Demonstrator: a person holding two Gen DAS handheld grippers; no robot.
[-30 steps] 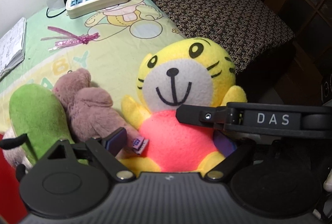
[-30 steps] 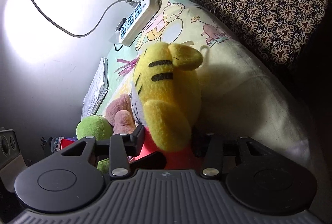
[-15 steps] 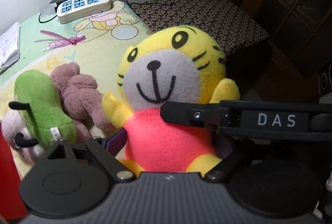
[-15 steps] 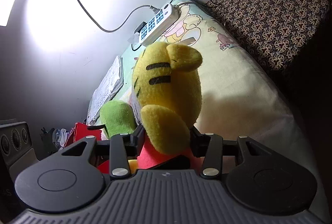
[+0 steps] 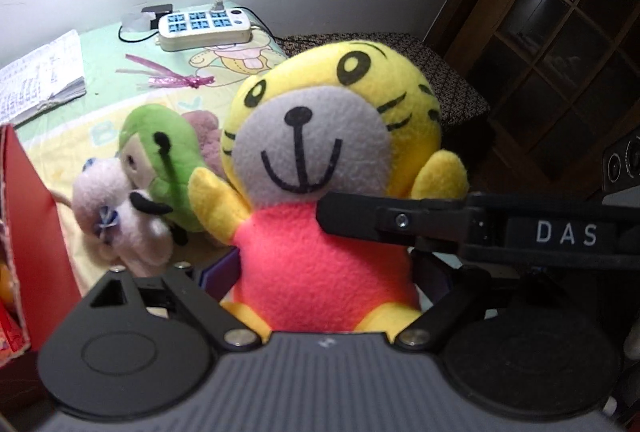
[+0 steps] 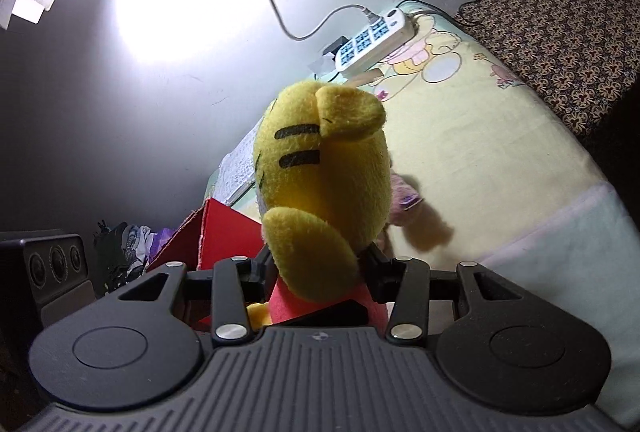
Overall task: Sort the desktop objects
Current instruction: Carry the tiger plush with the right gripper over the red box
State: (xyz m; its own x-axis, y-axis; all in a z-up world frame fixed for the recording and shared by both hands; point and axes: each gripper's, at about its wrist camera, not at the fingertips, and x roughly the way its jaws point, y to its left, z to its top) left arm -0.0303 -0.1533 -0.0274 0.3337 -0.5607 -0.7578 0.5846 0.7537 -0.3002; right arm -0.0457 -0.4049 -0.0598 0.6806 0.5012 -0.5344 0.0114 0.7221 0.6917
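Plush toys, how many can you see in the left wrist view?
4. The yellow tiger sits front and centre. The green plush lies left of it. The white plush lies left of that. A pinkish-brown plush peeks out behind them, mostly hidden.

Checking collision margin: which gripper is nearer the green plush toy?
Left. The left gripper clamps the tiger plush, with the green plush toy just off its left side. The right gripper holds the tiger from the opposite side, away from it.
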